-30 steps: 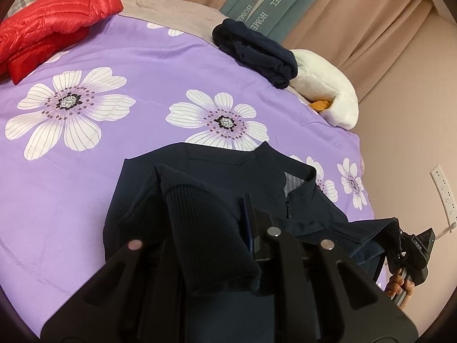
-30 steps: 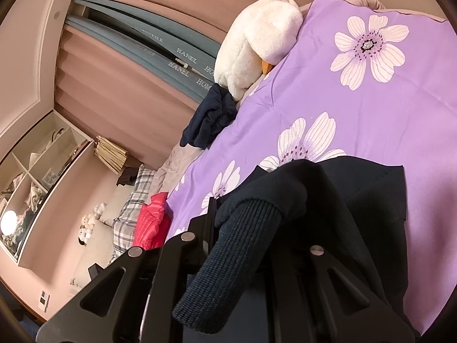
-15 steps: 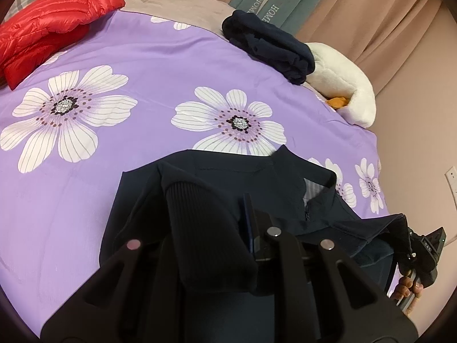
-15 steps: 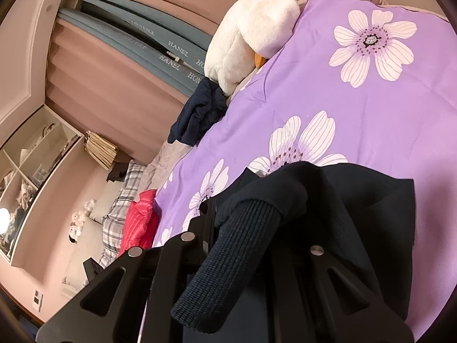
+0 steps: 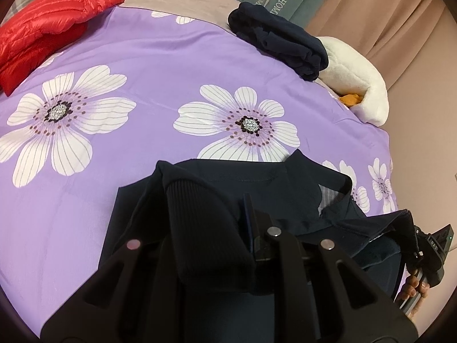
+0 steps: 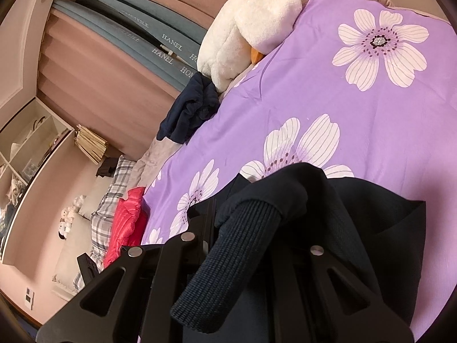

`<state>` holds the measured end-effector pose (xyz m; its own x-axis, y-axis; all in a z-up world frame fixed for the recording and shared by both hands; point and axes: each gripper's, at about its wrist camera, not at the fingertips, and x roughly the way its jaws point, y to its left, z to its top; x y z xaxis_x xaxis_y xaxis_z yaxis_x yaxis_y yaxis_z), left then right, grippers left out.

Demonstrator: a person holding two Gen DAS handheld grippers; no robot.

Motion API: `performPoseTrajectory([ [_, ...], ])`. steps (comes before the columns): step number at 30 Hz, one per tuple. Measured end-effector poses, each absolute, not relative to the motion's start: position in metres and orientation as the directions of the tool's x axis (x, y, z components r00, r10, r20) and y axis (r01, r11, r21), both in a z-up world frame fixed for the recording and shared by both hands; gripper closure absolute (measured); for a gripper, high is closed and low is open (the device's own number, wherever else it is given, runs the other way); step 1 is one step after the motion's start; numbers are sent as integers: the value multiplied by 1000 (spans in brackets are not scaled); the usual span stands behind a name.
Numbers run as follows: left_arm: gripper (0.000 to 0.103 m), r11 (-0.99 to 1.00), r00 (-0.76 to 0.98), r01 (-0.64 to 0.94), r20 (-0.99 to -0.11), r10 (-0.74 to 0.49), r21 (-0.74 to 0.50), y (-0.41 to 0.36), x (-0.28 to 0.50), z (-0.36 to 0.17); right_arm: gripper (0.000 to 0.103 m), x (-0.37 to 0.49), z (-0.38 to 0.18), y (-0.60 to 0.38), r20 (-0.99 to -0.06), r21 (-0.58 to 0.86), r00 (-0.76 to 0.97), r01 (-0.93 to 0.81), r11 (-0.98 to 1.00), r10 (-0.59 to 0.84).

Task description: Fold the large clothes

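You have each gripper, left (image 5: 225,245) and right (image 6: 245,245), clamped on a ribbed cuff of the navy jacket (image 5: 257,188), lifting both sleeves over its body on the quilt (image 5: 148,65) to fold them inward.

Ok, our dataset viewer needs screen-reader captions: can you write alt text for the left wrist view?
The left gripper pinches a ribbed cuff of a navy zip-neck sweater lying on a purple floral duvet. Beyond lie a red puffer jacket, a folded navy garment and a white plush toy; the right gripper holds the sweater's other side.
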<state>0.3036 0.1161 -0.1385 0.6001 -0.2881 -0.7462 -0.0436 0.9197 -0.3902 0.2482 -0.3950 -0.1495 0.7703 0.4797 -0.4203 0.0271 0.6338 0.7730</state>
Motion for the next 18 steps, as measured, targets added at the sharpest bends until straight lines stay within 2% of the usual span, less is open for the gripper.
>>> performPoseTrajectory([
  [18, 85, 937, 524, -89, -816, -244, -338, 106, 352, -165, 92, 284, -166, -394, -488, 746, 745, 87, 660, 455],
])
